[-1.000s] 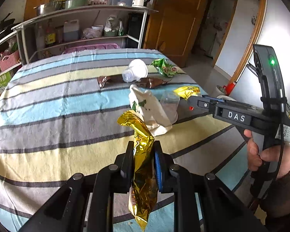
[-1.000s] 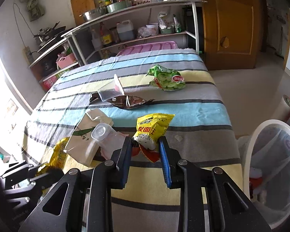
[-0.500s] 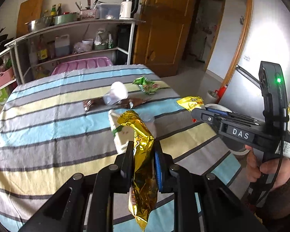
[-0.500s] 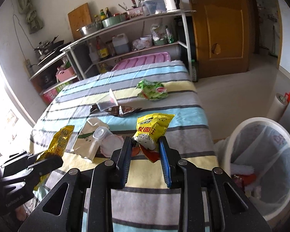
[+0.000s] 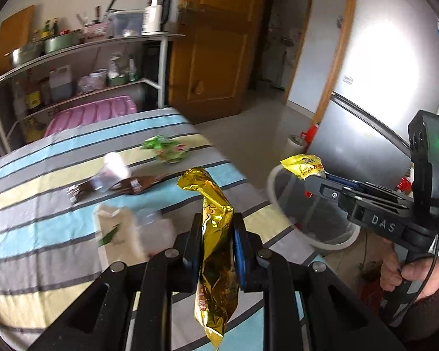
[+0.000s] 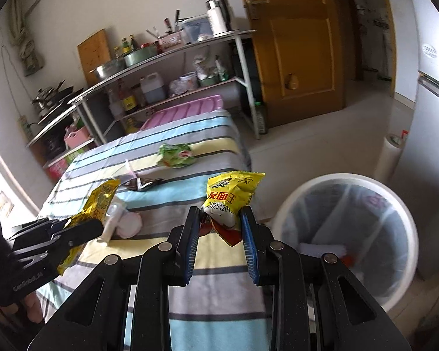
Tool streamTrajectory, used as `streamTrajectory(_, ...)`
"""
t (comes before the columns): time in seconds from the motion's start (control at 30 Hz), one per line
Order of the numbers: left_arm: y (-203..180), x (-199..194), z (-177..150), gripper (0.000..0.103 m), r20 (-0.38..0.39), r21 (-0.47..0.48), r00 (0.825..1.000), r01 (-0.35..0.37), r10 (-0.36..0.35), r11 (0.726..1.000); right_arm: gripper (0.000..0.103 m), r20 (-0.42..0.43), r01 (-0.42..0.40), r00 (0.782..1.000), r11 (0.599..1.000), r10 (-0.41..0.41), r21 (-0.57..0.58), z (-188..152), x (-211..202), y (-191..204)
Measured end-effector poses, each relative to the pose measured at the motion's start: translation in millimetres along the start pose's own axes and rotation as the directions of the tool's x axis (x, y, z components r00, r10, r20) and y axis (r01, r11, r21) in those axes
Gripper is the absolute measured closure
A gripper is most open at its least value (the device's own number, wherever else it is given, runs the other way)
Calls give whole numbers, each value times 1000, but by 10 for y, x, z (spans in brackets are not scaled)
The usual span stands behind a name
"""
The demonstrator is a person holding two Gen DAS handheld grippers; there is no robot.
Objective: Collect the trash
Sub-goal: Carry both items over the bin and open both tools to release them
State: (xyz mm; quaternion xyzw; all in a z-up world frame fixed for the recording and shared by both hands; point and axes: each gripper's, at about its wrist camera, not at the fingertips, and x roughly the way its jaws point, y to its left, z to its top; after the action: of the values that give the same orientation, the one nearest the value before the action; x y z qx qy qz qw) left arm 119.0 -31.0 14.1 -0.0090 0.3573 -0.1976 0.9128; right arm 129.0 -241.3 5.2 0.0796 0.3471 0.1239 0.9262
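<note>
Matte black plastic left gripper (image 5: 218, 241) with blue ribbed finger pads (image 5: 239, 253) and round silver pivot screws. Matching black right gripper (image 6: 221, 241), white "DAS" lettering, green indicator light, thin black cable. Bare-skinned hand (image 5: 395, 272), dark brown knitted cuff.

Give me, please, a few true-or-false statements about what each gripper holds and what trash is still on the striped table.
1. The left gripper is shut on a gold foil wrapper. True.
2. The right gripper is open and holds nothing. False: it is shut on a yellow snack packet.
3. The green snack bag still lies on the striped tablecloth. True.
4. The white trash bin stands on the table. False: it stands on the floor beside the table.
5. The bin has no liner. False: a clear plastic bag lines it, with some trash at the bottom.
</note>
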Motion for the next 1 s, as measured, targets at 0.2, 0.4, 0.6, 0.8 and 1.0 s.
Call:
streamTrajectory(0.2,-397,222,141,83,-10,65,999,50,-50,997,74,21,68,997,996,-69,50,-33,-201,-368)
streamTrajectory(0.4,-821,433,249,83,-8,140,997,75,-75,987,74,26,143,989,985,-146,94,-73,-337,-728)
streamTrajectory(0.6,-1135,705,293,83,-52,169,993,117,-109,979,74,2,201,979,971,-203,128,-151,-352,-1049)
streamTrajectory(0.8,-1337,919,289,83,-98,191,987,141,-124,971,74,-49,238,971,959,-234,154,-247,-264,-1314)
streamTrajectory(1.0,-1431,1093,263,83,-133,197,984,143,-118,970,74,-104,261,963,952,-247,160,-325,-108,-1476)
